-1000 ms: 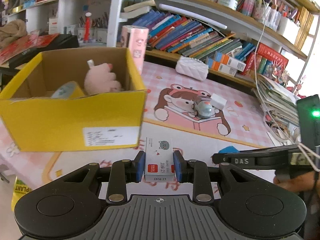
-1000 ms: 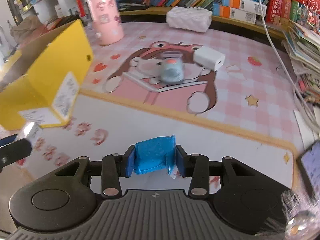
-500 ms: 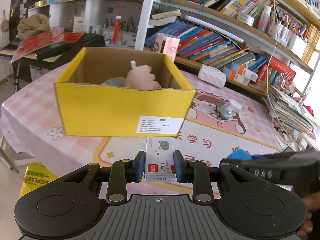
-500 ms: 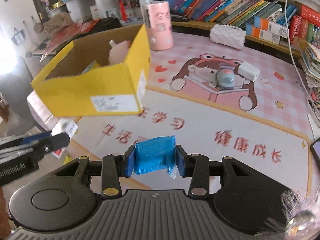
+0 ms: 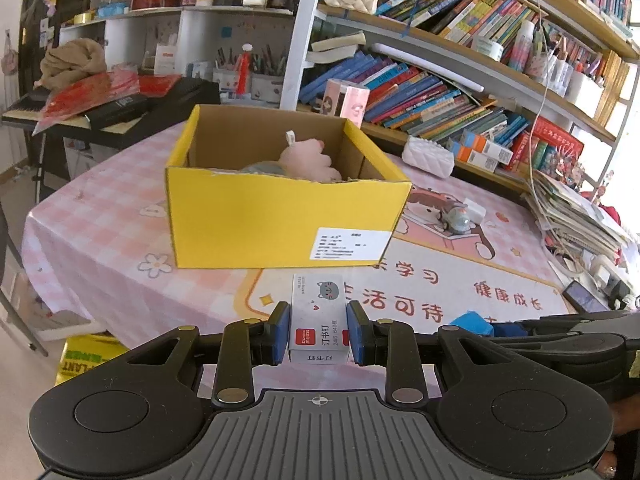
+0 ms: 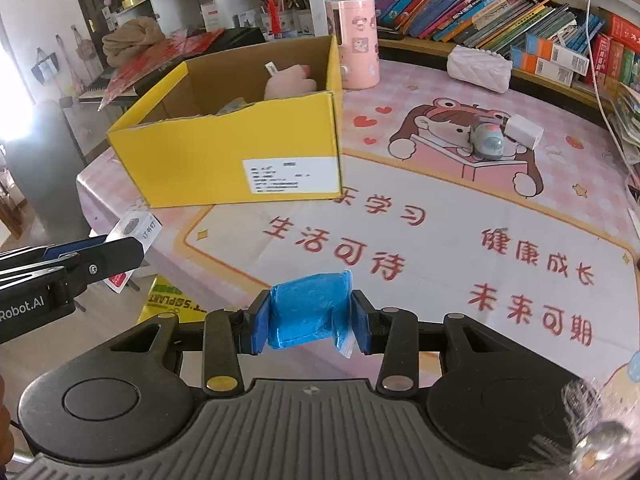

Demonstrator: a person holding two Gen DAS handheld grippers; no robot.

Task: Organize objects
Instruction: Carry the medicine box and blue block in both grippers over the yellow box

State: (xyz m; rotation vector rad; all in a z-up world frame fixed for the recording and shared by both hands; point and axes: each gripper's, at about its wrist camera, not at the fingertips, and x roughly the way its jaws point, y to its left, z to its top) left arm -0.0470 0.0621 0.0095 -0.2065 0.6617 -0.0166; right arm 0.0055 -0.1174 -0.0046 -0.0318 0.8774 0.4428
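Note:
My left gripper (image 5: 319, 334) is shut on a small white staples box (image 5: 319, 316) with a grey cat face, held above the table's front edge. My right gripper (image 6: 308, 322) is shut on a blue plastic packet (image 6: 310, 310), to the right of the left one. The open yellow cardboard box (image 5: 280, 216) stands ahead on the table with a pink plush toy (image 5: 308, 158) inside; it also shows in the right wrist view (image 6: 240, 160). The left gripper and staples box (image 6: 132, 232) show at the left of the right wrist view.
A grey toy train (image 6: 486, 142) and a white charger block (image 6: 524, 132) lie on the cartoon mat at the right. A pink cylinder (image 6: 356, 44) and a white quilted pouch (image 6: 478, 68) stand behind the box. Bookshelves line the back. A phone (image 5: 584, 300) lies at the right edge.
Both grippers have pulled back and up from the table with their objects still held. The yellow box now looks farther away and more central.

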